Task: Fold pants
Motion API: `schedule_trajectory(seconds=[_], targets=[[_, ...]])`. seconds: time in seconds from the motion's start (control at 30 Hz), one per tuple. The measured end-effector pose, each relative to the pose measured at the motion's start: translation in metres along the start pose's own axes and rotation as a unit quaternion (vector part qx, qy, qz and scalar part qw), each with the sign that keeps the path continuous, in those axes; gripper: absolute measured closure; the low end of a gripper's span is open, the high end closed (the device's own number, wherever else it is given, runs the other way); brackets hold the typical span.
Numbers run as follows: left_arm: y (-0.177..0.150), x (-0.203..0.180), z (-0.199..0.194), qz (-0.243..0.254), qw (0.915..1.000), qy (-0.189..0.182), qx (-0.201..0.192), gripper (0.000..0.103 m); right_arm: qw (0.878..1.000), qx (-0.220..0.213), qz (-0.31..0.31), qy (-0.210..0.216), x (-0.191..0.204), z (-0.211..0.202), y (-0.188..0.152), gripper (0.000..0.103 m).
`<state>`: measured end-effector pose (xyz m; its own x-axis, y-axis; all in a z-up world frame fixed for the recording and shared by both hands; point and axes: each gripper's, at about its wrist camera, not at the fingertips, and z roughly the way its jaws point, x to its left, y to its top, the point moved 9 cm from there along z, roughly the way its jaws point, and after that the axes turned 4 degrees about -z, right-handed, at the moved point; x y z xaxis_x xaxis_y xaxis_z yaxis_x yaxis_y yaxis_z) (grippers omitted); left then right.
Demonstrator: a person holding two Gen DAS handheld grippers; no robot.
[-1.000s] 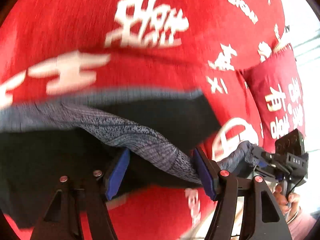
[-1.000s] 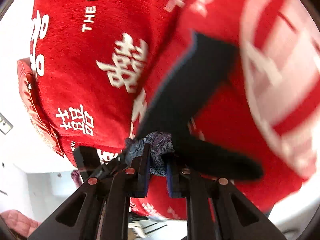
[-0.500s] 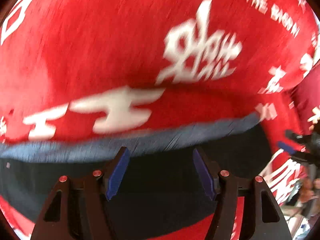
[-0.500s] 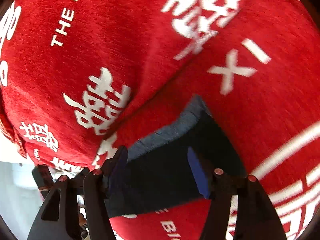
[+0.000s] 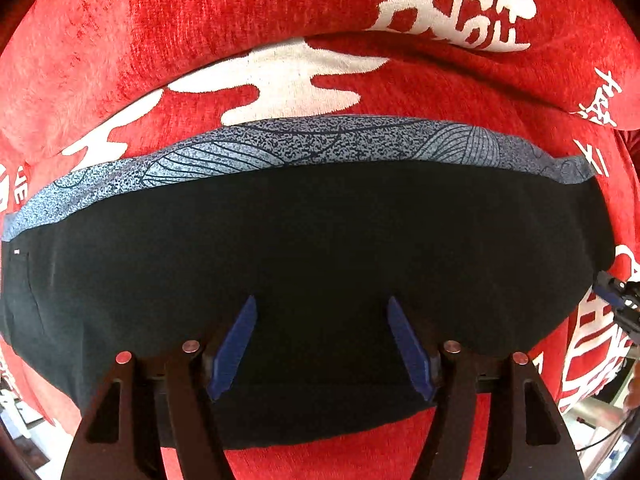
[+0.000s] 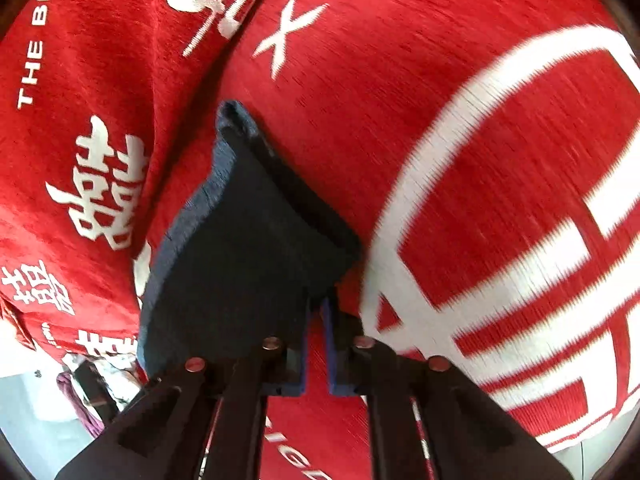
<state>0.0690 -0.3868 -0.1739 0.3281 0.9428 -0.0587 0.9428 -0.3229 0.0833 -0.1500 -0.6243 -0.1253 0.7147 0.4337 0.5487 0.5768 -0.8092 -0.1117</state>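
Pants folded flat on the red cover, both grippers over them

Nearest in the left wrist view, the left gripper [image 5: 320, 344] points down at the middle of the pants [image 5: 304, 264], its blue pads [image 5: 236, 344] about half apart with nothing between them; it looks let go so the fold can settle. In the right wrist view the right gripper [image 6: 317, 344] sits at the near right corner of the pants [image 6: 244, 252]; its jaws have just been closing and stand nearly shut, with only red showing in the slit, so it grips no cloth, I judge. The pants lie as a dark slab on the cover [image 5: 120, 40], patterned waistband [image 5: 280, 144] along their far edge, toward the crease where the seat meets the back, likely laid square for the next fold.
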Motion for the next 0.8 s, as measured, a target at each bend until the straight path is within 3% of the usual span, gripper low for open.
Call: schedule_trajectory(seconds=[0.07,0.13,0.2,0.23,0.27,0.33,0.37,0.47,0.57,0.7,0.8], targets=[[0.0,0.004,0.0,-0.007,1.0,-0.004,-0.001,0.033,1.0,-0.003,0.009,0.027,0.002,-0.002,-0.007,0.049],[-0.001,0.005,0.001,-0.006,1.0,-0.005,-0.005,0.029,0.998,-0.015,0.021,0.05,0.003,0.0,-0.01,0.042],[0.0,-0.005,0.004,-0.002,1.0,-0.001,-0.008,0.028,0.997,-0.018,0.038,0.066,0.001,0.015,-0.005,0.042],[-0.002,-0.006,0.004,0.0,1.0,0.002,-0.01,0.028,0.995,-0.022,0.048,0.085,0.002,0.022,-0.001,0.05],[-0.001,-0.012,0.006,0.001,0.9999,0.004,-0.01,0.028,0.993,-0.026,0.059,0.101,0.005,0.03,0.004,0.064],[-0.003,-0.015,0.004,-0.003,1.0,-0.002,-0.003,0.028,0.993,-0.007,0.068,0.095,0.011,0.046,0.011,0.088],[-0.004,-0.018,0.002,-0.004,1.0,-0.009,0.0,0.028,0.993,-0.009,0.064,0.097,0.018,0.045,0.015,0.089],[-0.012,-0.031,0.0,0.006,0.9997,-0.024,0.005,0.028,0.994,-0.032,0.004,0.109,0.043,0.008,0.023,0.091],[-0.018,-0.039,0.005,0.009,0.9999,-0.012,-0.007,0.024,0.995,-0.03,-0.047,0.079,0.045,-0.011,0.016,0.091],[-0.019,-0.044,0.004,0.008,0.9999,-0.014,-0.004,0.022,0.999,0.013,-0.027,0.02,0.007,0.025,0.016,0.083],[-0.006,-0.032,-0.012,0.004,0.9997,-0.009,-0.025,0.022,1.0,0.002,-0.016,0.001,0.006,0.015,0.014,0.074]])
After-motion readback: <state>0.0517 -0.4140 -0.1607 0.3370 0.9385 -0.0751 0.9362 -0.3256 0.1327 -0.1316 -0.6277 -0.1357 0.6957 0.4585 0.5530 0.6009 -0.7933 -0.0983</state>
